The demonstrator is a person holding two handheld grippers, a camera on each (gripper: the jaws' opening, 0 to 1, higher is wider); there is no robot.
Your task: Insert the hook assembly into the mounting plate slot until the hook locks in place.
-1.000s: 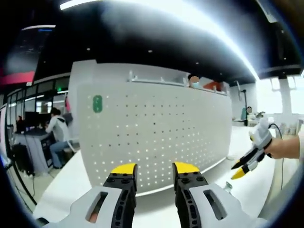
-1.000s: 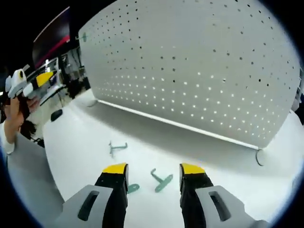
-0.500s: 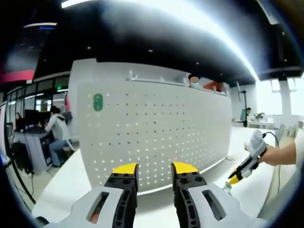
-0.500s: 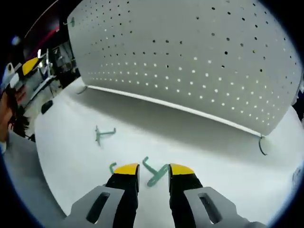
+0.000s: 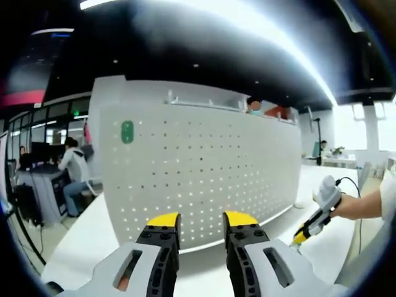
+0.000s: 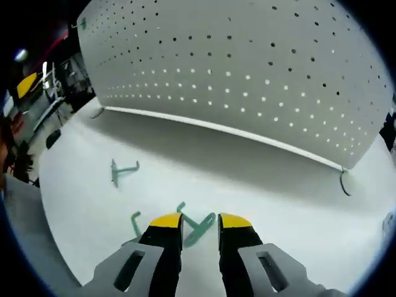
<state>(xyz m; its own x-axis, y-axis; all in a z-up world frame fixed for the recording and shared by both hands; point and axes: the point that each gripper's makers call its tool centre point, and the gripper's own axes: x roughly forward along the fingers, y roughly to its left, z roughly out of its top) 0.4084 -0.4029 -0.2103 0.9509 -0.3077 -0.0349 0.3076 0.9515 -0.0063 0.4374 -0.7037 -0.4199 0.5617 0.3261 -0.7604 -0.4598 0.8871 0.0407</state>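
Here the right gripper (image 6: 192, 221) straddles a green hook (image 6: 198, 226) on the table (image 6: 260, 185) — jaws narrowed, grip unclear — while the left gripper (image 5: 202, 219) waits spread before the pegboard (image 5: 204, 173)

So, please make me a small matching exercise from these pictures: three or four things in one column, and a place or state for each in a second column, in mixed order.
Things:
1. pegboard
2. hook between the jaws
3. far hook
4. right hand-held gripper

Places or states:
A. lies alone on the white table, off to the left
B. stands upright at the back of the table
C. lowered over a hook, jaws narrow
D. lies on the table under the yellow fingertips

Pairs: 1-B, 2-D, 3-A, 4-C
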